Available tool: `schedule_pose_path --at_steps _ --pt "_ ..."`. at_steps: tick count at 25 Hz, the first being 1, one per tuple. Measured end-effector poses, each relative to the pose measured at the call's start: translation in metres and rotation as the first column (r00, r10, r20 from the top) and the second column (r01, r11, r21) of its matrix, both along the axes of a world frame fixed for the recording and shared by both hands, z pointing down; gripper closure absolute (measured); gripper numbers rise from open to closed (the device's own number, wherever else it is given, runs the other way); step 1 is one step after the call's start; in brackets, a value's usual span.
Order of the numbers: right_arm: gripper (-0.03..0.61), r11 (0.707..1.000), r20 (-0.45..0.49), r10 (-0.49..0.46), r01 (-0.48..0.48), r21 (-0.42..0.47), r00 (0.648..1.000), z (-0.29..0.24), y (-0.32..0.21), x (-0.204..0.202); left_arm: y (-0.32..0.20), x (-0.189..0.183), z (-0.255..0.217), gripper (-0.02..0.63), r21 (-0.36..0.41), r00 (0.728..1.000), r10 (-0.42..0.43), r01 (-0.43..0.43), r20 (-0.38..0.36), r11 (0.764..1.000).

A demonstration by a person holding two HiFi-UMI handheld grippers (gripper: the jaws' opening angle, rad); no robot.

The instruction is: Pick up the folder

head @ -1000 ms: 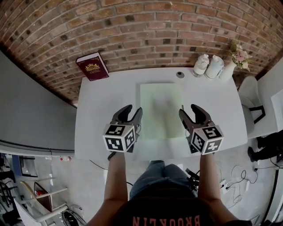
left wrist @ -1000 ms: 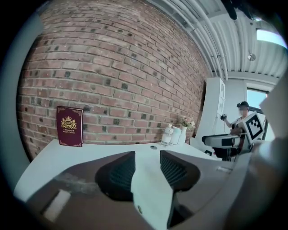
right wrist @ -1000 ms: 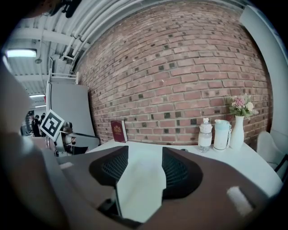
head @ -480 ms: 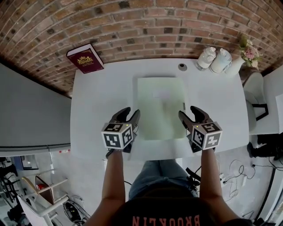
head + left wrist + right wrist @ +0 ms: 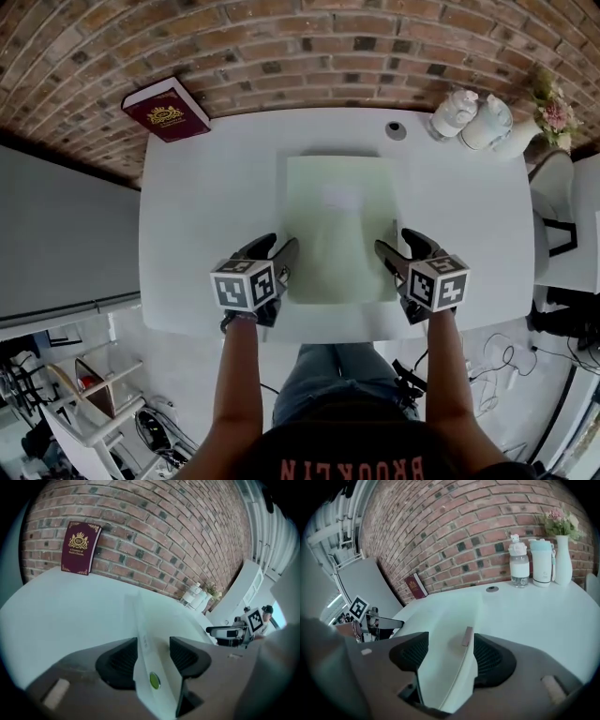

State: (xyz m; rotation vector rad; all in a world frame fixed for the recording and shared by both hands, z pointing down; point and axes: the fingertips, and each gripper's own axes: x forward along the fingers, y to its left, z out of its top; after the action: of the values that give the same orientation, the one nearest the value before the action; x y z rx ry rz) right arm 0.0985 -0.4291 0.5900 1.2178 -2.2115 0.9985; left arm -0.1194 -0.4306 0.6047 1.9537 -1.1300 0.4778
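A pale green folder (image 5: 342, 225) lies flat on the white table (image 5: 206, 206). My left gripper (image 5: 279, 246) is at its near left corner and my right gripper (image 5: 394, 244) at its near right corner. The left gripper view shows the folder's edge (image 5: 145, 634) running between the jaws of that gripper (image 5: 152, 653), which are opening, with a gap at the pads. In the right gripper view the other edge (image 5: 450, 634) sits between the opening jaws of that gripper (image 5: 445, 656), not squeezed.
A dark red book (image 5: 166, 109) leans on the brick wall at the table's far left. A bottle (image 5: 453, 111), a tumbler (image 5: 489, 120) and a flower vase (image 5: 553, 112) stand far right, beside a small round disc (image 5: 397, 129). A white chair (image 5: 553, 202) is right.
Both grippers have sunk toward the table's near edge with the folder between them. Their jaws now stand wider, and the folder rests flat on the table.
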Motion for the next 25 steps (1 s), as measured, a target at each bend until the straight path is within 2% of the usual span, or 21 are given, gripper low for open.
schedule_pose_path --at_steps 4,6,9,14,15,19,25 --pt "0.257 0.998 0.065 0.004 0.000 -0.061 0.998 0.016 -0.008 -0.003 -0.004 0.002 0.008 0.393 -0.034 0.993 -0.022 0.018 -0.120 0.999" --pt "0.244 0.996 0.088 0.000 0.008 -0.090 0.996 0.023 -0.011 -0.004 -0.005 0.006 0.013 0.370 -0.055 0.983 -0.019 0.009 -0.181 0.998" --pt "0.235 0.991 0.113 -0.017 0.031 -0.127 0.993 0.031 -0.012 -0.007 -0.007 0.013 0.019 0.362 -0.085 0.970 -0.013 -0.008 -0.242 0.996" --pt "0.233 0.988 0.168 -0.006 0.032 -0.153 0.986 0.035 -0.013 -0.008 -0.014 0.014 0.021 0.359 -0.146 0.908 -0.078 0.019 -0.411 0.989" --pt "0.233 0.987 0.168 -0.005 0.031 -0.155 0.986 0.036 -0.012 -0.008 -0.014 0.013 0.021 0.359 -0.148 0.906 -0.082 0.022 -0.415 0.989" --pt "0.242 0.987 0.163 0.001 0.025 -0.158 0.987 0.035 -0.012 -0.008 -0.013 0.011 0.023 0.364 -0.113 0.943 -0.064 0.028 -0.325 0.993" --pt "0.245 0.986 0.150 0.021 0.005 -0.170 0.989 0.031 -0.005 -0.008 -0.010 0.016 0.013 0.371 -0.076 0.955 -0.027 0.005 -0.295 0.997"
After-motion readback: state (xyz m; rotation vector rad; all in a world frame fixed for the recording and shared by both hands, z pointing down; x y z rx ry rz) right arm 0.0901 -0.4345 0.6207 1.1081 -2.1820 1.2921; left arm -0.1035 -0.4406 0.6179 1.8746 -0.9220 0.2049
